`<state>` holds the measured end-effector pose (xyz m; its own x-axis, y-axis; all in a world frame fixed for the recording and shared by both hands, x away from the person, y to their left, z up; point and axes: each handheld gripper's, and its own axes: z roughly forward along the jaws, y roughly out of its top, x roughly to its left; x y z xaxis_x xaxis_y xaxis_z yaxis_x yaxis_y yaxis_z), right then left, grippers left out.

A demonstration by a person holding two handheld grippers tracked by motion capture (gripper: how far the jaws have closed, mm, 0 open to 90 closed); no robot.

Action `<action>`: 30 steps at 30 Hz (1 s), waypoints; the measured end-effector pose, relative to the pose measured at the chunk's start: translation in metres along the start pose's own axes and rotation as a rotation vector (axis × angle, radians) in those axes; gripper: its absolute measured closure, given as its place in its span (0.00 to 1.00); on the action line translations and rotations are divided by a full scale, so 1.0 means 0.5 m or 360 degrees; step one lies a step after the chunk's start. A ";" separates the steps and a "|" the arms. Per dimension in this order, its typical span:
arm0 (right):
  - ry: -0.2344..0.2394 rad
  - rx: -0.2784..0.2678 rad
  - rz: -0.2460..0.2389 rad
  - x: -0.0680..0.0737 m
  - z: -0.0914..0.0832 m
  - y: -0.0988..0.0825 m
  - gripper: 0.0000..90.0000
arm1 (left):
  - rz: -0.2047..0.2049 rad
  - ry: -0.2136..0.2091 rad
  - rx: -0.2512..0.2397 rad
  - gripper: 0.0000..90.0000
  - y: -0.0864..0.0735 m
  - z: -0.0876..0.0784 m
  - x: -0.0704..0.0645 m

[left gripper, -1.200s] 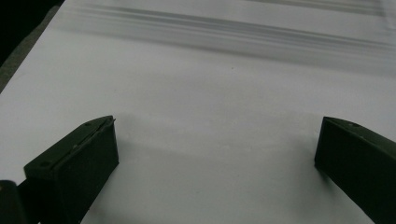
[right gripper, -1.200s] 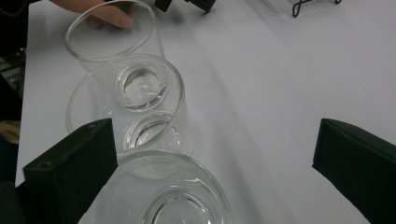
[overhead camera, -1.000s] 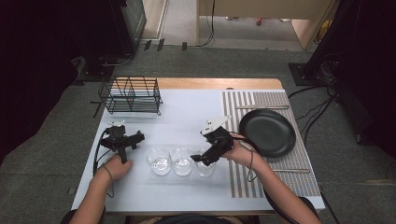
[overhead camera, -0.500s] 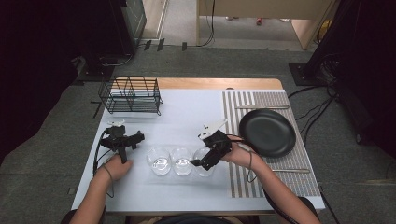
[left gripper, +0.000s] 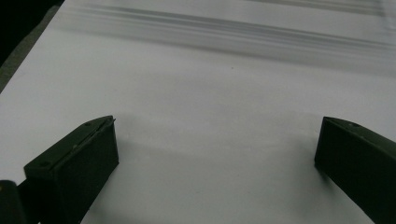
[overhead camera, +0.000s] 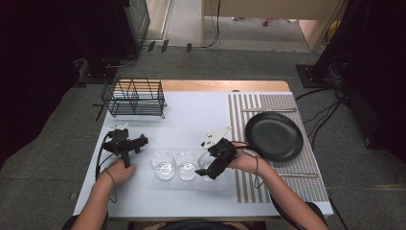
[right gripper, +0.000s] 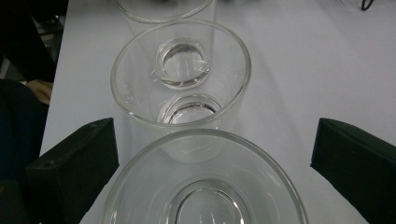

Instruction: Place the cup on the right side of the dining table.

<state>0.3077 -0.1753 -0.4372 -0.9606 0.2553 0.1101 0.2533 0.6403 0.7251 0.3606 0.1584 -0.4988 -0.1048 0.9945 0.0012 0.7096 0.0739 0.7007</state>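
In the right gripper view the nearest glass tumbler point(right gripper: 205, 186) fills the bottom centre of the frame, its rim between the two black jaws, which stand wide apart and touch nothing; the right gripper point(overhead camera: 207, 173) is open and poised over it. Just behind it, at centre frame, stands the middle tumbler point(right gripper: 181, 86), and at the top edge the rim of the far tumbler point(right gripper: 163, 11). In the high view the three sit in a close row at lower centre on the white table point(overhead camera: 191, 115). To grasp well, I judge the jaws should descend straight, straddle only the near rim, and close gently; the neighbouring glass is close enough to be knocked. The left gripper point(overhead camera: 130, 143) rests at lower left, jaws spread, empty. Farther off lie the black plate point(overhead camera: 274, 136) and the wire rack point(overhead camera: 135, 97).
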 end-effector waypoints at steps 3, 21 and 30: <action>0.0015 0.0004 0.0004 0.000 0.001 -0.002 0.01 | 0.0000 0.0000 0.0000 0.00 0.000 0.000 0.000; 0.0062 0.0068 -0.0122 0.009 0.014 -0.017 0.08 | 0.0000 0.0000 0.0001 0.00 0.000 0.000 0.000; 0.0120 0.0070 -0.0133 0.009 0.011 -0.024 0.08 | 0.0000 0.0000 0.0000 0.00 0.000 0.000 0.000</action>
<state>0.3011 -0.1780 -0.4491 -0.9841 0.1453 0.1024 0.1749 0.6885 0.7038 0.3606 0.1584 -0.4988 -0.1051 0.9945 0.0011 0.7097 0.0742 0.7006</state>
